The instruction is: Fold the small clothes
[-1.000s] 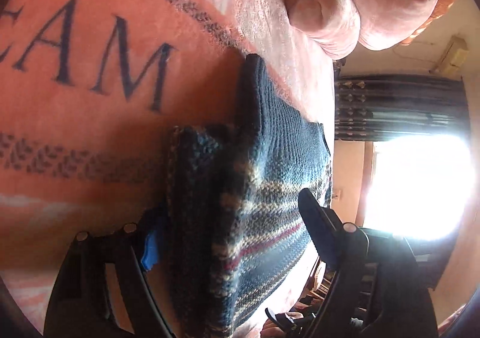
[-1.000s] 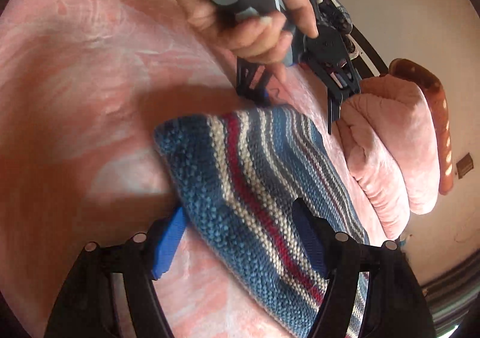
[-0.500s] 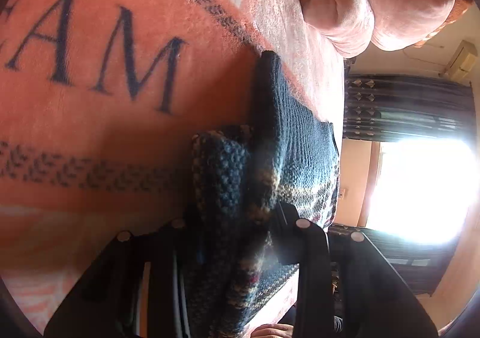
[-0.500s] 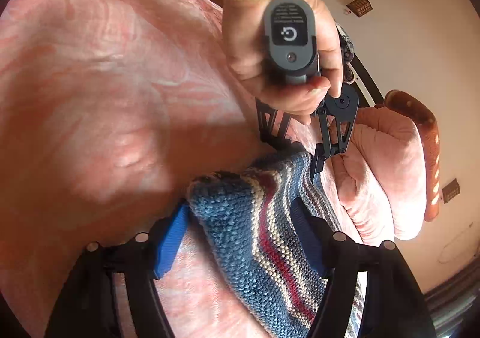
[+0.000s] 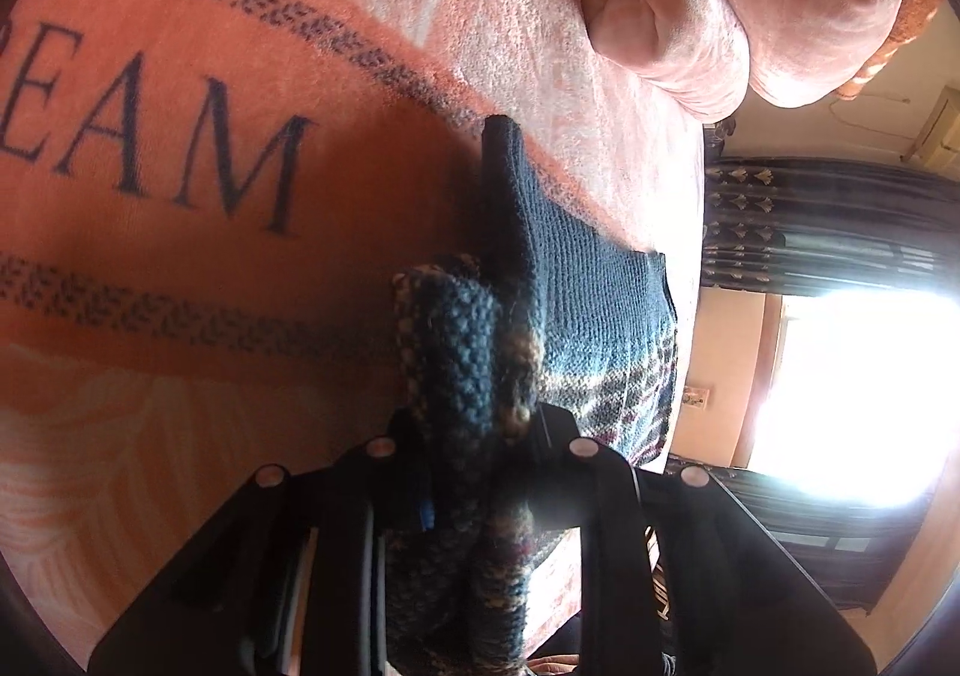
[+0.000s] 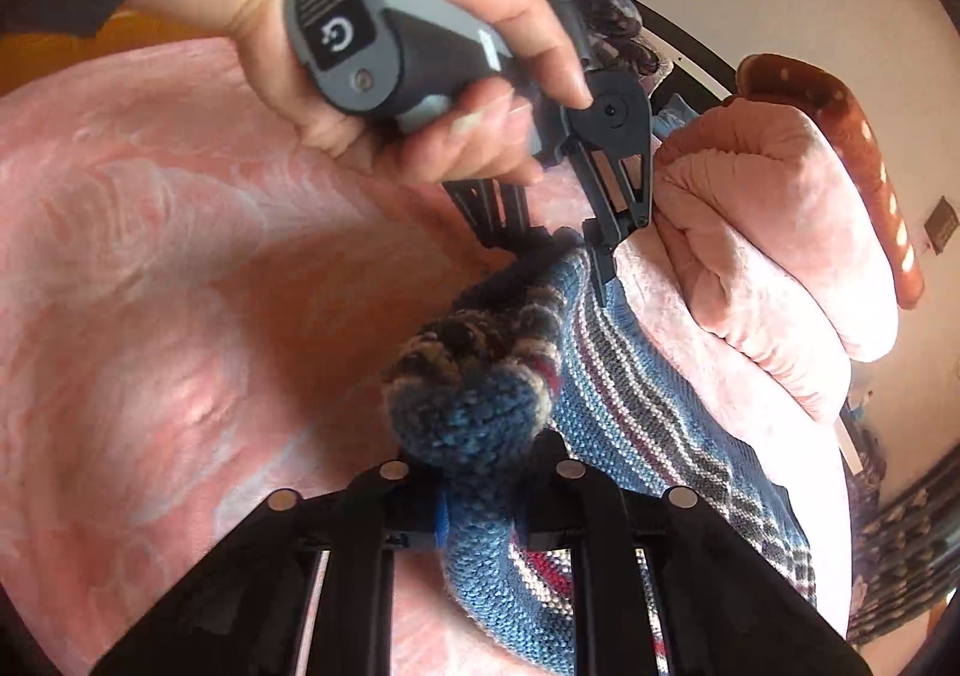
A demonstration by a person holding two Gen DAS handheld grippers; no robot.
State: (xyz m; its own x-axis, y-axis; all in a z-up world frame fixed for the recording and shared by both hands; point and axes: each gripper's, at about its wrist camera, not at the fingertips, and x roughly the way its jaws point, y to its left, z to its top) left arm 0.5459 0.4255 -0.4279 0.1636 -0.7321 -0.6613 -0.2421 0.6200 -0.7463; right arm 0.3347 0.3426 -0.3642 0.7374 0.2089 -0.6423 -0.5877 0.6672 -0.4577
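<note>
a: on a bed, a small blue knitted sweater with cream and red stripes lies on a pink plush blanket printed with dark letters, near a rolled pink quilt

b: and the jaws?

a: both clenched on wool — the left gripper pinches a bunched edge of the sweater between its black fingers, and the right gripper has a thick wad of the same edge squeezed between its own; a hand wrapped round the grey handle of the left tool shows in the right wrist view

b: how will the knit handle?

a: judging by the way it crumples into rolls at each pinch, soft, light and stretchy, with no stiffness to hold a crease — it will likely sag between two grips and cling to the plush beneath

b: where to hold it?

a: at the hem corners or side seams, well apart, so the cloth hangs flat; a grip this bunched risks dragging extra layers along and folding crooked
</note>
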